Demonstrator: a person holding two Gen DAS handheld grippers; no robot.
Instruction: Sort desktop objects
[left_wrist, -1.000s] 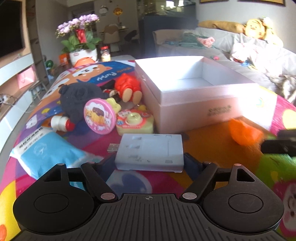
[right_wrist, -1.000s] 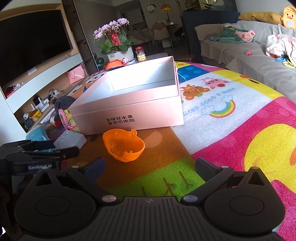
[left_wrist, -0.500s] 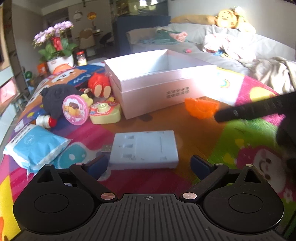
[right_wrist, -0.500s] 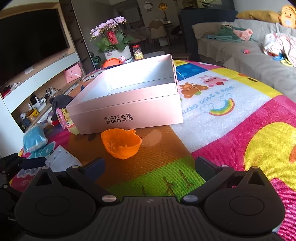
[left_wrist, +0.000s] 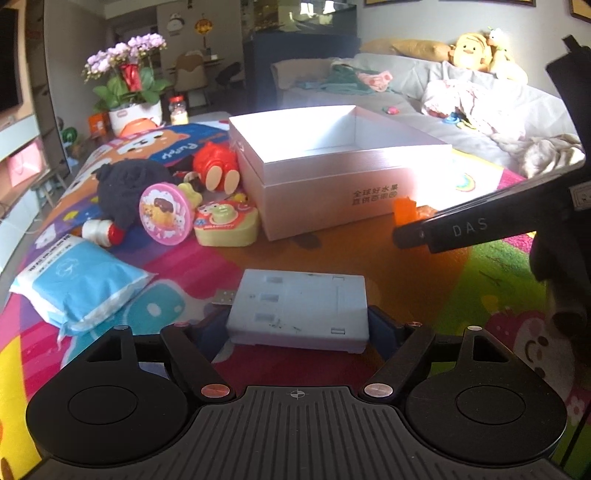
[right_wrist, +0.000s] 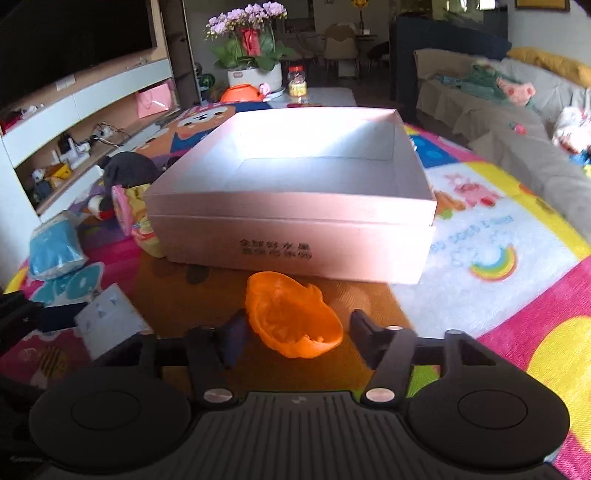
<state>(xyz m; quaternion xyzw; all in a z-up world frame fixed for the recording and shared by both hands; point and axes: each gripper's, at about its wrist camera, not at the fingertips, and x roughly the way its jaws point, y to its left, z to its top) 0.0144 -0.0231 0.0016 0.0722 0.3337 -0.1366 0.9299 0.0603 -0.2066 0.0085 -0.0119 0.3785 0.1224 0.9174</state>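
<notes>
A flat grey box lies on the colourful mat between the fingers of my left gripper. Its jaws are closing and both pads sit against the box's short sides. An orange bowl lies tilted on the mat in front of the pink open box. My right gripper straddles this bowl with its jaws closing. The left pad is at the bowl's rim and a small gap shows on the right. In the left wrist view the right gripper's finger crosses in front of the orange bowl.
Left of the pink open box lie a blue tissue pack, a pink round toy, a yellow toy camera, a red plush and black cloth. A flower pot and sofa stand behind.
My right gripper has moved in on the orange bowl and its jaws have narrowed around it. The left jaws widened off the grey box, then came back against it.
</notes>
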